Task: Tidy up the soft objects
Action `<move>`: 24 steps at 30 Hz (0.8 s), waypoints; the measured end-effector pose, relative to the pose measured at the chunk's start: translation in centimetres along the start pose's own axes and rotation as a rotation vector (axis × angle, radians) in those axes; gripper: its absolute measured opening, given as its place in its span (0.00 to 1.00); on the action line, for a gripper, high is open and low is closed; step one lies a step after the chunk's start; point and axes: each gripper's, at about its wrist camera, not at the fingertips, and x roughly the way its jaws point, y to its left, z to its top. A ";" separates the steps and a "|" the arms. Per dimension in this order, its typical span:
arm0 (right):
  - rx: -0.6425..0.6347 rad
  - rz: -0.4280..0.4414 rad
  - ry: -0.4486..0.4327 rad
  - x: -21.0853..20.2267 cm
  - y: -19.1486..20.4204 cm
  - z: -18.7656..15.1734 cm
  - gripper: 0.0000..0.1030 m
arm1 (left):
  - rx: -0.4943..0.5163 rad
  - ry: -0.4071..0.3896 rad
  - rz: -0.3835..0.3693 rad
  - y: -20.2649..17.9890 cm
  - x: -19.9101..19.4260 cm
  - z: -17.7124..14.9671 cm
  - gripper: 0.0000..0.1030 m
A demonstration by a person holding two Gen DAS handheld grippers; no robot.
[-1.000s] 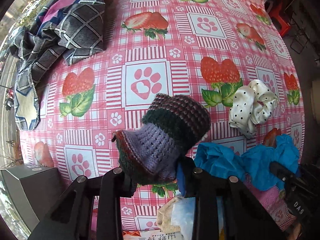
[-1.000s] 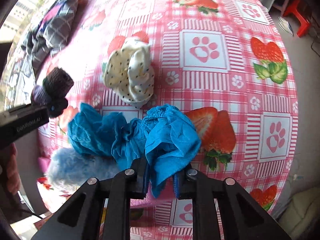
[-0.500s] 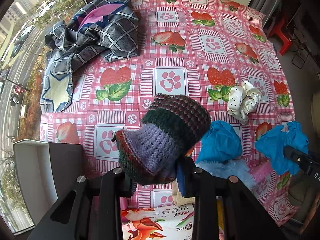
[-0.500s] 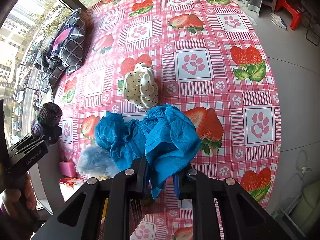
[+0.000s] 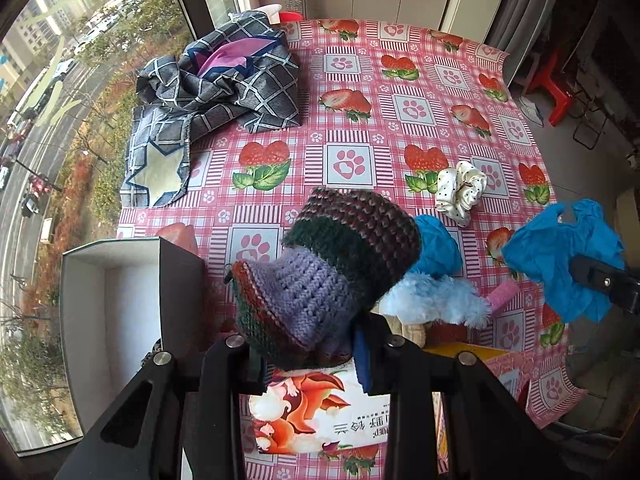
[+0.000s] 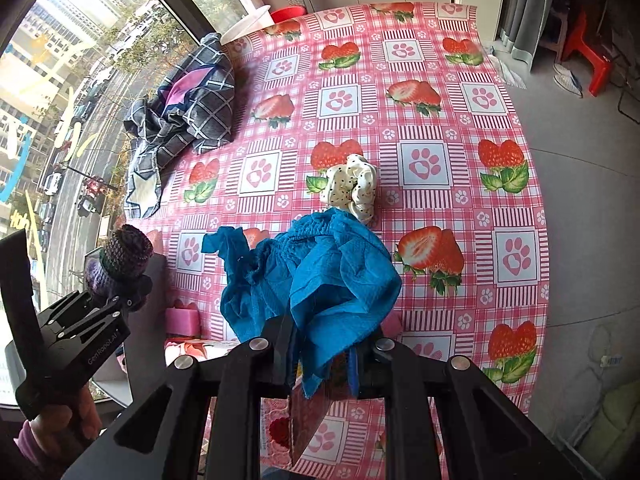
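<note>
My left gripper (image 5: 316, 364) is shut on a striped knitted hat (image 5: 340, 272) in purple, green and maroon, held high above the table; the same hat (image 6: 124, 256) shows at the left of the right wrist view. My right gripper (image 6: 324, 364) is shut on a crumpled blue cloth (image 6: 320, 276), also lifted; that cloth (image 5: 560, 256) hangs at the right of the left wrist view. On the pink strawberry tablecloth (image 5: 360, 128) lie a white dotted scrunchie (image 5: 460, 192), another blue cloth (image 5: 438, 244) and a fluffy light-blue piece (image 5: 436, 300).
A checked grey fabric heap (image 5: 216, 92) lies at the table's far left. An open white box (image 5: 116, 312) stands beside the near left edge. A printed carton (image 5: 316, 408) sits under my left gripper. A pink block (image 6: 182, 320) lies near it. Red stools (image 6: 588, 56) stand past the table.
Both grippers have risen well above the table with their loads, so much more of it shows. The white box has come into view at the left.
</note>
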 end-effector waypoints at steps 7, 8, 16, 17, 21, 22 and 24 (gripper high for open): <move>-0.024 0.005 -0.022 -2.6 2.7 -2.4 0.19 | 0.020 -0.003 -0.016 1.3 -3.0 -3.6 0.33; -0.027 0.004 -0.022 -2.8 3.1 -2.7 0.19 | 0.026 -0.002 -0.019 1.4 -3.2 -4.1 0.33; -0.035 0.001 -0.033 -4.3 5.3 -5.4 0.19 | 0.057 0.013 -0.036 2.1 -4.6 -7.4 0.33; -0.035 -0.003 -0.034 -4.3 5.4 -5.7 0.19 | 0.061 0.011 -0.038 2.1 -4.7 -7.7 0.33; -0.024 -0.012 -0.025 -4.5 5.7 -6.9 0.19 | 0.061 0.007 -0.051 2.5 -5.1 -8.3 0.33; -0.021 -0.012 -0.023 -4.5 5.8 -7.2 0.19 | 0.058 0.007 -0.056 2.6 -5.2 -8.5 0.33; -0.017 -0.011 -0.015 -4.4 6.0 -7.9 0.19 | 0.044 0.013 -0.072 3.0 -5.3 -8.7 0.33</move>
